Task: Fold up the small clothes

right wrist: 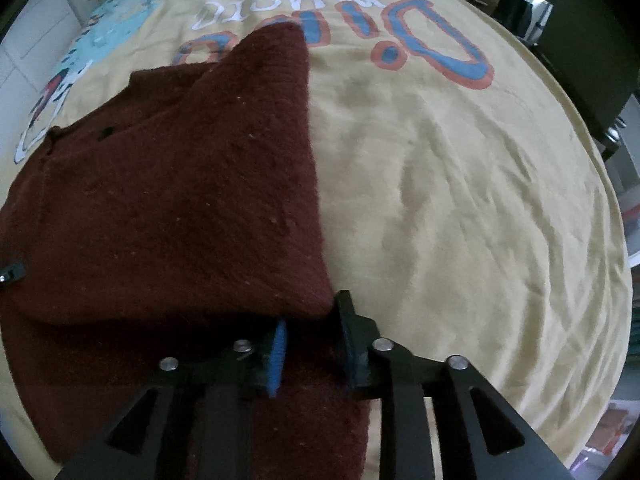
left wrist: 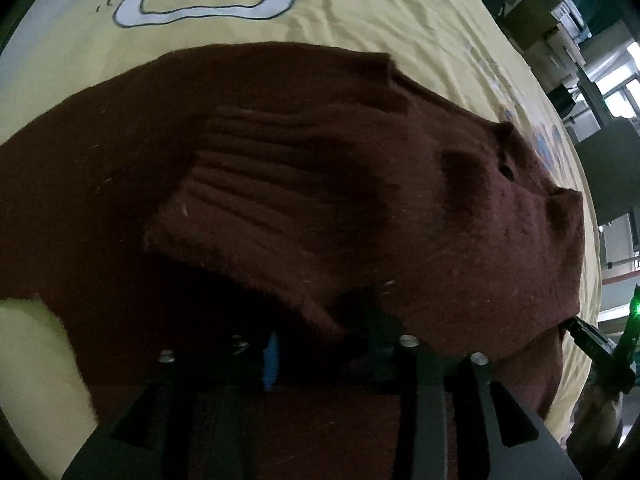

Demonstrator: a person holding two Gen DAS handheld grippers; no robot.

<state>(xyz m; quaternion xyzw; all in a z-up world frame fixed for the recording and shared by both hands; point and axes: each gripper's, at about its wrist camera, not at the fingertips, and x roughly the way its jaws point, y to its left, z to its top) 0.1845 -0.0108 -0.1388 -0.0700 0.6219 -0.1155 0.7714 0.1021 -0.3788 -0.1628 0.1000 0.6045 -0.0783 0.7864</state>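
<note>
Bare yellow sheet (right wrist: 460,200) right of maroon sweater (right wrist: 180,200), free for approach; cluttered furniture (left wrist: 560,28) beyond edge.

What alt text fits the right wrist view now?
A dark maroon knitted sweater lies partly folded on a yellow printed bedsheet. The right tongs straddle its folded near corner, with the sheet's upside-down lettering beyond.

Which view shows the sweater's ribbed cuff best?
The left wrist view. The ribbed cuff lies folded across the maroon sweater there, its ridges and end edge visible, though dim. The right wrist view shows only the sweater's plain knit body and a folded edge on the yellow sheet; no cuff is visible.
</note>
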